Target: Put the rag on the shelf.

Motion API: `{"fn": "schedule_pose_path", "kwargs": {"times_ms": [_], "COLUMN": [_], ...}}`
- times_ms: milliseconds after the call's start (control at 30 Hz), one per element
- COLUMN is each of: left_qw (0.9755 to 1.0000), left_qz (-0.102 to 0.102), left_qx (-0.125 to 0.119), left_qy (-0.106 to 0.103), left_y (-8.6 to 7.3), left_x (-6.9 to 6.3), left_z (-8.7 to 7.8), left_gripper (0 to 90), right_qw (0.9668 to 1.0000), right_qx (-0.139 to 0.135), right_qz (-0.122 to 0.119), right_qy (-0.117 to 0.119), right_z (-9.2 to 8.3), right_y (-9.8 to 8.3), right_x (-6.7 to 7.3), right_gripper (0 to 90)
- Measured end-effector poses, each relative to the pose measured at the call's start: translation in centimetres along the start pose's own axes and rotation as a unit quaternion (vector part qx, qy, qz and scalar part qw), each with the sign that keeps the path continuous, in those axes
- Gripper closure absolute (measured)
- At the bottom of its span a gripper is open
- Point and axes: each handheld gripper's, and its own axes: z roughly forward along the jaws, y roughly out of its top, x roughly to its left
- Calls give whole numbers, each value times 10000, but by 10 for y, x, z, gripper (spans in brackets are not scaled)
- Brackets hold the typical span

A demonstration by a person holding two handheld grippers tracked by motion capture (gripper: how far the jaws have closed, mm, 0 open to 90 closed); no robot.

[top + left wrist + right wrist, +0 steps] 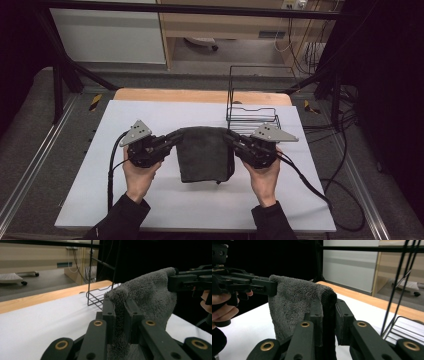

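Grippers, left gripper (172,137) and right gripper (231,137), each clench the grey towel (205,155) near the wire basket (252,119).

Dark grey towel (205,152) hangs between left gripper (170,140) and right gripper (235,140), each clamping 1 top corner, above white table (150,115).

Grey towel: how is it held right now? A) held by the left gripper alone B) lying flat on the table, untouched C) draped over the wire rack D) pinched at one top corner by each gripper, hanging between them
D: the left gripper and the right gripper each clamp a top corner of the grey towel, which hangs between them in front of the wire rack.
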Motion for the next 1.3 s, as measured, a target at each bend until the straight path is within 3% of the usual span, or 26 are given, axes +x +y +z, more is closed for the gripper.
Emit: {"fn": "schedule_pose_path", "kwargs": {"times_ms": [467, 1000, 1300], "left_qw": [9990, 9957, 9941], "left_qz": [26, 87, 86], "left_qx": [-387, -831, -983], "left_qy": [-206, -397, -449], "left_y": [27, 64, 83], "left_x": [-22, -49, -58], "left_z": [31, 58, 73], "left_gripper": [807, 808, 808], "right_qw": [9983, 9908, 9861], "right_qx": [-407, -1036, -1224], "right_qz": [-38, -70, -145], "right_qy": [-417, -865, -1110], "right_z": [-33, -69, -82], "right_y": [16, 40, 54], "right_x": [-16, -29, -36], "right_gripper": [791, 792, 794]}}
